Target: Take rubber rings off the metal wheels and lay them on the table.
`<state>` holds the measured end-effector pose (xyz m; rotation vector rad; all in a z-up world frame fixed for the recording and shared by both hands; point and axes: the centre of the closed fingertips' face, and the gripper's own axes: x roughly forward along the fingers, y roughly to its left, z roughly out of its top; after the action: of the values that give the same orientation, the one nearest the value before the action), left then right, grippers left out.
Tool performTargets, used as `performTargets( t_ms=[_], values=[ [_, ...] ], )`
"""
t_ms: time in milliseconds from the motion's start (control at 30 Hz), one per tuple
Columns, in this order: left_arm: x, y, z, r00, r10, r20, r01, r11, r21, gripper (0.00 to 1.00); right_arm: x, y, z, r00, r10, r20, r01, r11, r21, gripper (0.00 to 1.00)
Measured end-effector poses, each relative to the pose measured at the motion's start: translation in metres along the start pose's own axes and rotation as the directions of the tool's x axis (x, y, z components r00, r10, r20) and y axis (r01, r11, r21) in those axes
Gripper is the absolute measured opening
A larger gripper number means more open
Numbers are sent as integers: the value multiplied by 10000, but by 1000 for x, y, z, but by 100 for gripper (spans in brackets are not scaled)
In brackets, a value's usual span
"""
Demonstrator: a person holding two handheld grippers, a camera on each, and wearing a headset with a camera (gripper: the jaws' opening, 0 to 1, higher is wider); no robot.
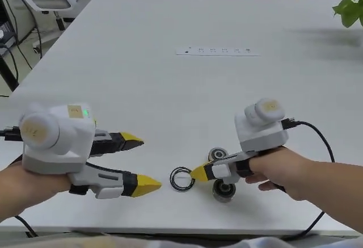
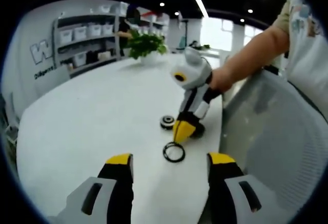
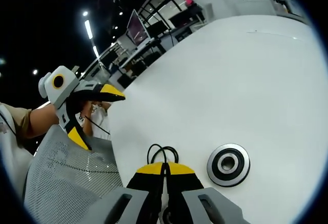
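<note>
I see right gripper (image 1: 198, 172) jaws pressed together, tip at the edge of the rubber rings (image 1: 181, 179) lying flat on the table (image 1: 170, 89) | left gripper (image 1: 142, 163) jaws spread, near the rings | two metal wheels (image 1: 224, 190) beside the right tip

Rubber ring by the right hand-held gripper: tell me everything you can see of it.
The rubber ring is thin, black and round, lying flat on the white table. Its outline looks doubled, perhaps two rings overlapped; I cannot tell. The right hand-held gripper, jaws shut, has its yellow tips at the ring's edge; contact is unclear. A metal wheel sits nearby, apart from it.
</note>
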<state>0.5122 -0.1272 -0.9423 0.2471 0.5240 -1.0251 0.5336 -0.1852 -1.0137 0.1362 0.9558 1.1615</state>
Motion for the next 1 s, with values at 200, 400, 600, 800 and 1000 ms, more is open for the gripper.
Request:
performTargets(
  t_ms=[200,400,600,800,1000],
  values=[
    [1,0,-1,10000,-49,-64,49,10000,-34,59,0,-1,-2,10000,-6,-46,6,9999,109,1],
    [2,0,-2,9998,-68,-179,67,10000,-52,59,-4,0,4,9997,-22,240,21,10000,59,8],
    [5,1,2,9996,-153,-228,154,9999,45,59,-18,4,19,9973,136,726,-121,9997,-220,13],
    [12,2,7,9991,-272,-326,274,9996,50,57,-35,-4,30,9918,9,1280,50,9989,-457,18],
    [22,4,12,9981,-440,-424,444,9990,91,53,-54,-12,37,9840,-243,1768,436,9934,-1062,26]
  ],
)
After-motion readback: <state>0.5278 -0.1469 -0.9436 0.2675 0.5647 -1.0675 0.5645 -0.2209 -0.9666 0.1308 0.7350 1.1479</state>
